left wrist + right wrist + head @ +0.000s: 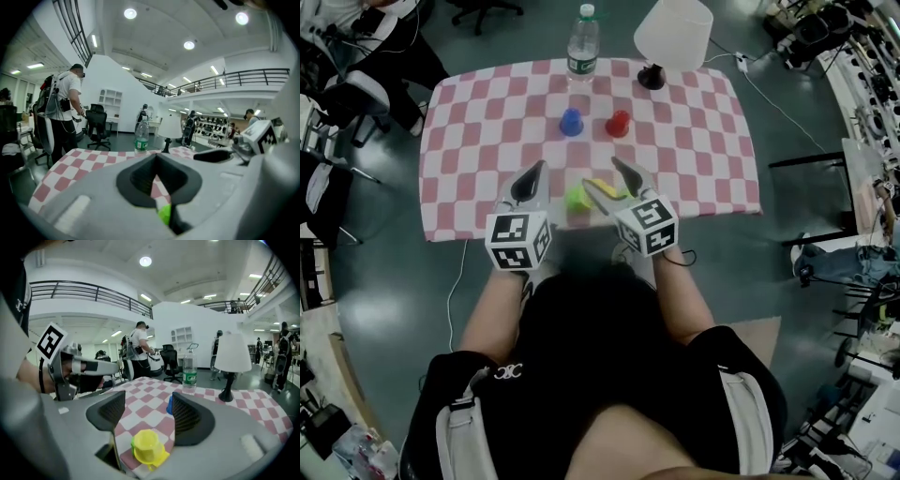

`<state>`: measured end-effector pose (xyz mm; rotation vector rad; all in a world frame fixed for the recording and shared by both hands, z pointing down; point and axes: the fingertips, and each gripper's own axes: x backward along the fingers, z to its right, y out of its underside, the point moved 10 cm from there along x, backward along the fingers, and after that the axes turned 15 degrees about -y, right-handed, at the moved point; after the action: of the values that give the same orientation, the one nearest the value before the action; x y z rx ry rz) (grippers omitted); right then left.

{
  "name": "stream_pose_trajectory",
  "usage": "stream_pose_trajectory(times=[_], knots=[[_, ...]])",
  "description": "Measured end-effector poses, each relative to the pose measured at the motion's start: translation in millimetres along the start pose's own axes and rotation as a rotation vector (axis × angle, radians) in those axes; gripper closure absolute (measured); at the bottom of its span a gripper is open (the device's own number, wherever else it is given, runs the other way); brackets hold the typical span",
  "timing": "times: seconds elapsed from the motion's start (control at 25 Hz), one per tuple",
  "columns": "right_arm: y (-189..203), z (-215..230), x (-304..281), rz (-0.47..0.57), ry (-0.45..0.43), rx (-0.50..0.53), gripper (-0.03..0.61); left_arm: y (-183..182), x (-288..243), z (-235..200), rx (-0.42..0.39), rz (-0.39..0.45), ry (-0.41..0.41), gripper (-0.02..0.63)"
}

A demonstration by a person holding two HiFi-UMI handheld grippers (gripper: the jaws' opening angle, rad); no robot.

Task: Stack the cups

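Note:
On the checkered table a blue cup and a red cup stand upside down, side by side, at mid-table. Nearer the front edge a yellow cup sits right against a green cup. My right gripper is open, with the yellow cup low between its jaws and no pad pressing on it. A green sliver shows at the cup's left edge. The blue cup peeks past the right pad. My left gripper is shut and empty, just left of the green cup.
A water bottle and a white table lamp stand at the table's far edge. Office chairs and people are beyond the table. A cable runs over the floor at the right.

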<state>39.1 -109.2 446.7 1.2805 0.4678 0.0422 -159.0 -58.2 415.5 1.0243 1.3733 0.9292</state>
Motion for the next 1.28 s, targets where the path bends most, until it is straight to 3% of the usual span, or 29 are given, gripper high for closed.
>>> stream_pose_trajectory(times=[0.16,0.28,0.32,0.36,0.4,0.44,0.88,1.28], knots=[[-27,8,13,0.153,0.067,0.009,0.268,-9,-4,3,-0.007,0.027,-0.006,0.615],[-43,17,27,0.292,0.233,-0.006,0.273,-19,-7,6,-0.012,0.057,-0.014,0.615],[-48,21,34,0.339,0.327,-0.013,0.348,-23,-7,6,-0.013,0.068,-0.019,0.615],[-51,25,40,0.379,0.412,-0.017,0.487,-26,-8,7,-0.013,0.079,-0.024,0.615],[-54,28,44,0.406,0.468,-0.02,0.576,-30,-9,7,-0.014,0.089,-0.029,0.615],[-56,31,48,0.423,0.489,-0.021,0.58,-33,-10,8,-0.015,0.097,-0.034,0.615],[-61,41,59,0.385,0.427,0.052,0.581,-50,-11,21,-0.034,0.151,-0.049,0.615],[-53,97,92,0.125,0.288,0.235,0.581,-36,-2,45,-0.013,0.126,-0.146,0.615]])
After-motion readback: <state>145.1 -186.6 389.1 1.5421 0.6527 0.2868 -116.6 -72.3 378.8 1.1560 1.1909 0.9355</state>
